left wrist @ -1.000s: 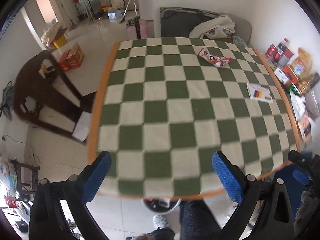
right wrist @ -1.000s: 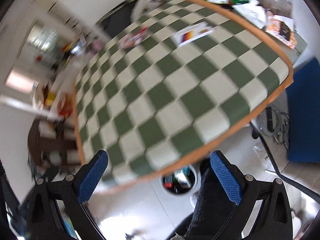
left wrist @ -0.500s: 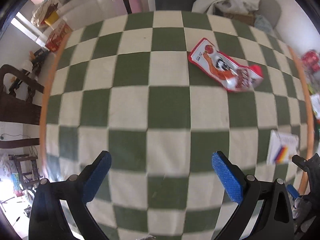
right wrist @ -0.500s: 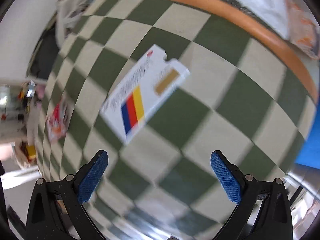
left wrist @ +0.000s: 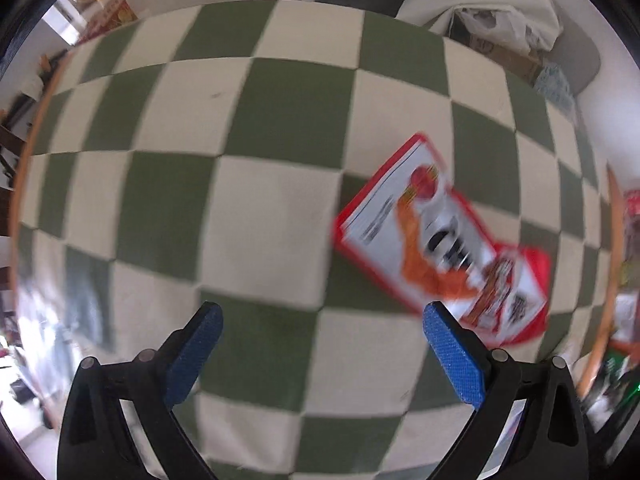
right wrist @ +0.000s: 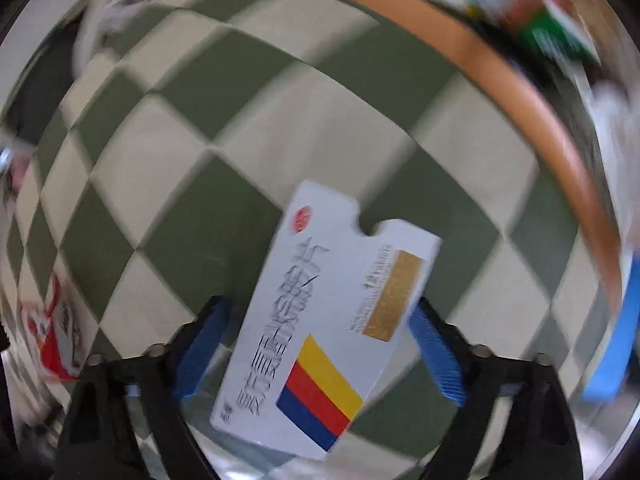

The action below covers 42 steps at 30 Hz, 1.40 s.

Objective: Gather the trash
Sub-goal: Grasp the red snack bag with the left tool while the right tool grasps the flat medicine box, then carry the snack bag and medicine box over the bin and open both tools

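Note:
A red and white snack wrapper [left wrist: 448, 248] lies flat on the green and white checkered tablecloth [left wrist: 260, 216]. My left gripper [left wrist: 320, 340] is open, low over the cloth; its right fingertip is at the wrapper's near edge. A flat white box [right wrist: 328, 320] with a yellow, red and blue stripe lies on the cloth between the open fingers of my right gripper [right wrist: 320, 344]. I cannot tell whether the pads touch it. The wrapper also shows at the left edge of the right wrist view [right wrist: 56, 340].
The table's orange rim [right wrist: 532, 96] curves along the right, with blurred packages [right wrist: 560, 40] beyond it. A white cloth heap [left wrist: 488, 12] lies past the table's far edge. More clutter [left wrist: 624, 280] sits at the right side.
Both grippers have moved forward and down over the table. The wrapper has come close to my left fingers. The white box has come in between my right fingers.

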{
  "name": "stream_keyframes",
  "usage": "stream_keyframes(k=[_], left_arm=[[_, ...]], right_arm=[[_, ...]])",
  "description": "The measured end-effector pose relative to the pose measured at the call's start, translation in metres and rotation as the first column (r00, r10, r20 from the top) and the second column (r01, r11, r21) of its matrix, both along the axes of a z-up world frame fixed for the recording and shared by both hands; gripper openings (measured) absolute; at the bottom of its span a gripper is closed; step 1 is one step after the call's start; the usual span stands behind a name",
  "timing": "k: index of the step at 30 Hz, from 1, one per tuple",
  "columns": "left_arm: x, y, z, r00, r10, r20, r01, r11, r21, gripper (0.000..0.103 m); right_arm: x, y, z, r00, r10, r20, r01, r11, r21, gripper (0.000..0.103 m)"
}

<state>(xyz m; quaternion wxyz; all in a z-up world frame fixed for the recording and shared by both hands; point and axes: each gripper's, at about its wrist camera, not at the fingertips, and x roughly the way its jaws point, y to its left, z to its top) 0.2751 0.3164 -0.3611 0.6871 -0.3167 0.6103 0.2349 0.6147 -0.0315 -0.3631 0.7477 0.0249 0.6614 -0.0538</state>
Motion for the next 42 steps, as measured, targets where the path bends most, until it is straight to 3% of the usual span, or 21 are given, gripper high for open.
stream_keyframes(k=[2,4,6,9,10,16,22,26,32,42], left_arm=[[0.01,-0.001,-0.004,0.999,-0.005,0.035,0.006,1.0,-0.019,0.098],[0.02,-0.004,-0.004,0.998,-0.019,0.055,0.019,1.0,-0.005,0.082],[0.027,-0.006,0.0,0.996,-0.031,0.088,0.029,0.999,0.013,0.074],[0.034,-0.017,0.012,0.989,-0.086,0.123,0.078,0.995,0.07,0.036],[0.036,-0.022,0.012,0.988,-0.115,0.106,0.105,0.99,0.091,0.012],[0.031,-0.037,0.014,0.98,-0.19,0.065,0.175,0.967,0.185,0.004],[0.025,-0.025,0.027,0.978,-0.19,0.084,0.165,0.957,0.238,0.0],[0.018,-0.012,0.037,0.979,-0.17,0.114,0.137,0.959,0.248,0.0],[0.006,0.004,0.059,0.976,-0.14,0.165,0.091,0.957,0.276,0.0],[-0.033,0.012,0.096,0.97,-0.147,0.194,0.063,0.921,0.385,0.0]], right_arm=[[0.001,0.017,0.0,0.994,0.108,0.015,-0.108,0.994,-0.011,0.08],[0.002,0.021,-0.002,0.989,0.143,0.022,-0.143,0.99,-0.007,0.08],[0.003,0.025,-0.004,0.985,0.172,0.016,-0.172,0.985,-0.005,0.08],[0.006,0.029,-0.007,0.975,0.221,-0.006,-0.221,0.975,-0.006,0.08],[0.01,0.035,-0.01,0.973,0.23,-0.018,-0.23,0.973,-0.007,0.081],[0.006,0.05,-0.022,0.966,0.231,-0.111,-0.231,0.973,0.016,0.091],[-0.009,0.059,-0.026,0.974,0.225,-0.038,-0.225,0.974,-0.004,0.091],[-0.018,0.069,-0.024,0.963,0.27,-0.017,-0.27,0.963,-0.007,0.08],[-0.022,0.063,-0.023,0.966,0.259,-0.019,-0.257,0.965,0.058,0.079],[-0.044,0.063,-0.003,0.951,0.309,0.024,-0.31,0.944,0.115,0.079]])
